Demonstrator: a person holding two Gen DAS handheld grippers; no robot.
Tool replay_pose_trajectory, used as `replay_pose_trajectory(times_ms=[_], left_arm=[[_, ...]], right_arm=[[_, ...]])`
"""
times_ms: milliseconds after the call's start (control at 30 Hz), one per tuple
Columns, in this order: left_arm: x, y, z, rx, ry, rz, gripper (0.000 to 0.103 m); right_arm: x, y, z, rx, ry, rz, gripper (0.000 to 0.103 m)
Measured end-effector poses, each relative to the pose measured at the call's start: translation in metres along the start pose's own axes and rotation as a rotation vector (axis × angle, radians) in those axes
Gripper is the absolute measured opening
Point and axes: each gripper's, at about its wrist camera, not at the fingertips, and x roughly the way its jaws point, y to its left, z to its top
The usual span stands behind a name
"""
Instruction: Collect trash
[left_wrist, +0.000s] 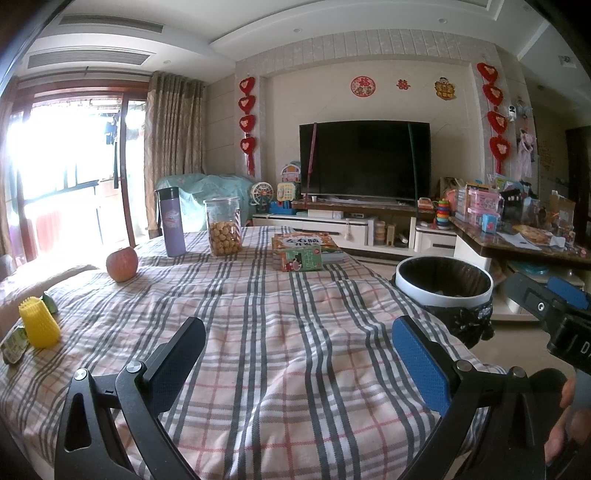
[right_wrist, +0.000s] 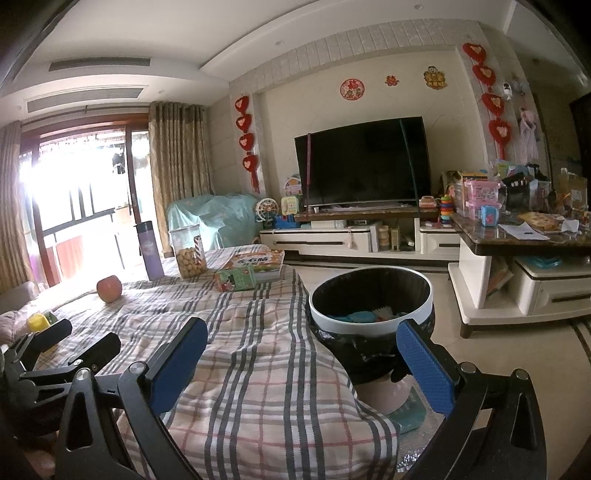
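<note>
A bin with a white rim and black liner stands beside the table's right edge; in the right wrist view it holds blue and white scraps. My left gripper is open and empty over the plaid tablecloth. My right gripper is open and empty at the table's right corner, near the bin. A yellow ribbed cup-like piece and small green wrappers lie at the table's left edge. The left gripper also shows in the right wrist view.
On the table stand an apple, a purple flask, a jar of snacks and a stack of books. A TV cabinet and a cluttered side counter lie beyond.
</note>
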Motion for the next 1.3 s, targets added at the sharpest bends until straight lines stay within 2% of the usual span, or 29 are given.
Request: replay_pose_trajectory(times_ms=[800,1300], left_arm=[[0.0,-0.001,0.0,0.001,0.002,0.0,0.102],[0.013,0.009,-0.005,-0.011,0.045,-0.004,0.102]], right_arm=[[0.0,0.001,0.0,0.003,-0.001,0.003,0.103],[0.015,0.027,-0.001,0.004,0.048,0.021,0.103]])
